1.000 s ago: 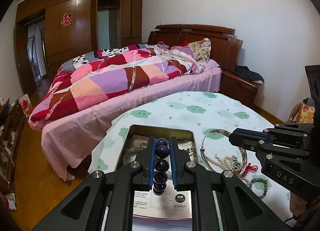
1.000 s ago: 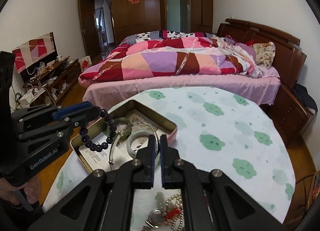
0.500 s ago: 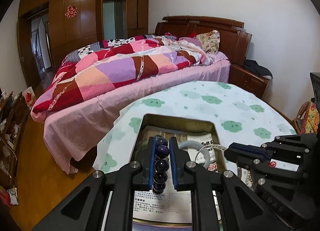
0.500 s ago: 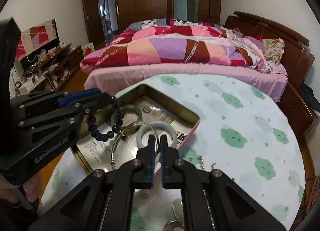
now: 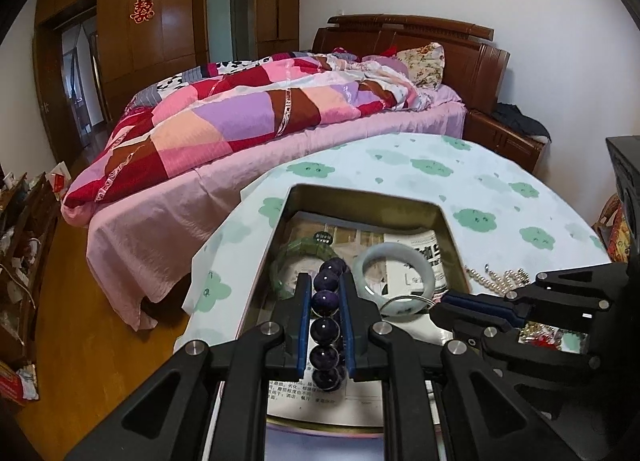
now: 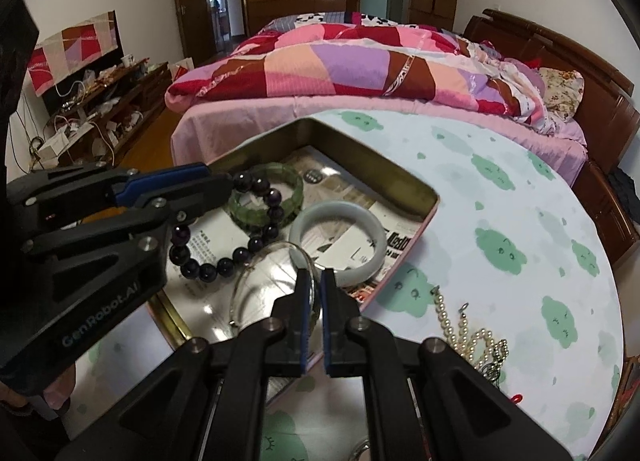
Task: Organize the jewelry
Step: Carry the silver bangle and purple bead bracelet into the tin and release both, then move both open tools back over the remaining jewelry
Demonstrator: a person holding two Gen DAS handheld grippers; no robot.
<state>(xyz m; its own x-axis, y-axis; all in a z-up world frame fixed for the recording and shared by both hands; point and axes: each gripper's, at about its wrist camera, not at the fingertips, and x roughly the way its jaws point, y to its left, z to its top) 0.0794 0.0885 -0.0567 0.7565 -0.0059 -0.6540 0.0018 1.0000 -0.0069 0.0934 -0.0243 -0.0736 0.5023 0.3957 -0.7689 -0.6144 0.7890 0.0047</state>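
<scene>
Left gripper (image 5: 325,317) clamps my purple bead bracelet (image 5: 326,303) over the tin (image 6: 416,185); right gripper (image 6: 316,293), at 3 o'clock, seems pinched on the thin silver bangle (image 6: 256,265).

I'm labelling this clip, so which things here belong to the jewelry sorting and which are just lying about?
Job:
- purple bead bracelet, held by left gripper
- thin silver bangle, in right gripper
- tin box
- green bracelet
- pale jade bangle
- pearl strands

Lying about:
- bed
- cluttered shelf
</scene>
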